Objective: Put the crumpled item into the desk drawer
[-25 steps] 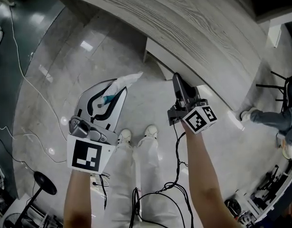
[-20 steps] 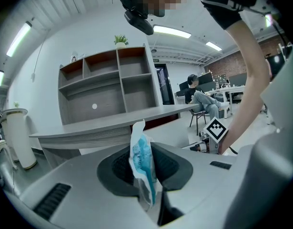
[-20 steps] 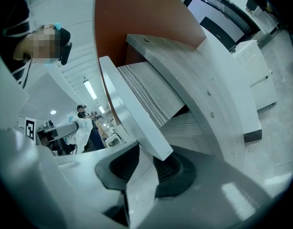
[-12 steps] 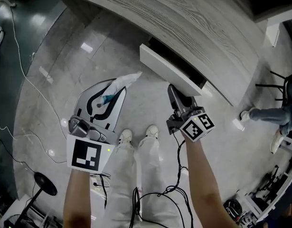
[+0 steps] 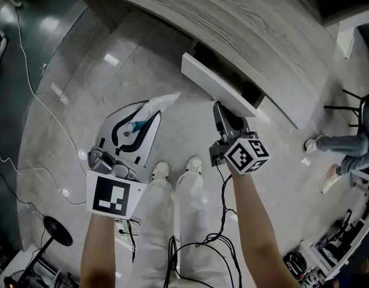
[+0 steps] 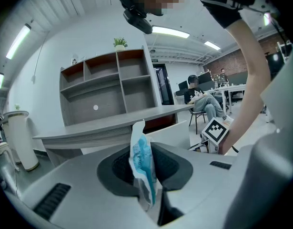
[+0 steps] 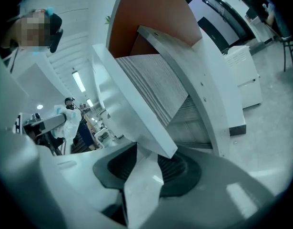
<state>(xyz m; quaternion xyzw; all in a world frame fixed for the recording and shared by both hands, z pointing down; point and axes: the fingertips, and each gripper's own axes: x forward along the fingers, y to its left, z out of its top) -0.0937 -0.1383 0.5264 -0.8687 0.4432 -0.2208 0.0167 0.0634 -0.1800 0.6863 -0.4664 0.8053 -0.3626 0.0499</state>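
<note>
Below the desk [image 5: 250, 23] edge, the drawer [image 5: 215, 86] stood partly pulled out, and the right gripper [image 5: 222, 110], whose jaws had just been spreading, had the front panel's lip between them, seemingly loose. The left gripper [image 5: 149, 115] pinched the crumpled item [image 5: 162, 101], a white-and-blue wrapper poking forward along its jaws, apart from the drawer. The drawer's opening lay ahead and to the right of the wrapper, behind that panel; the right hand was nearer, but the left carried the load.

**White clothes, marked grippers**

White trousers [image 5: 185, 221] and white shoes [image 5: 158, 173]. The left gripper [image 5: 149, 116] is white with black trim, the right gripper [image 5: 221, 109] dark grey — each bears a black-and-white marker cube [image 5: 114, 197]. Black cables [image 5: 224, 218] trail over the trousers.
</note>
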